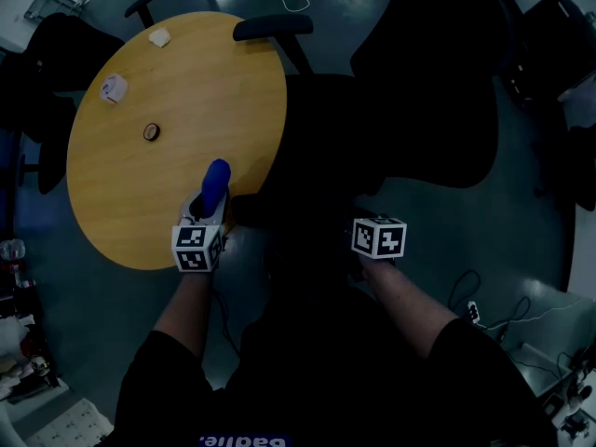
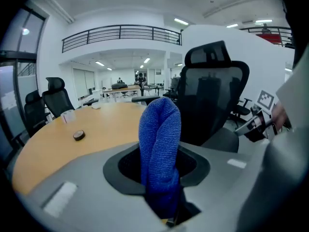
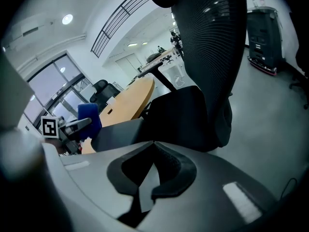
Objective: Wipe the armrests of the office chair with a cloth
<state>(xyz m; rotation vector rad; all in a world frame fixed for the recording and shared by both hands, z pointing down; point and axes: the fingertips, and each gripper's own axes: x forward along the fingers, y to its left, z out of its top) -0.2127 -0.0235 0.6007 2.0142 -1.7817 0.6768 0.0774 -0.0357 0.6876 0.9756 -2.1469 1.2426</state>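
Only one piece of lettering is showing: white print on the person's dark shirt (image 1: 244,440), running along the bottom edge of the head view and being cut by the frame (it is looking something like "badlie", but the reading is unsure). The left marker cube (image 1: 197,247) and the right marker cube (image 1: 378,237) are carrying black-and-white square code patterns rather than letters or numbers. A printed sheet (image 1: 70,426) is lying at the lower left, its print being too small to read.
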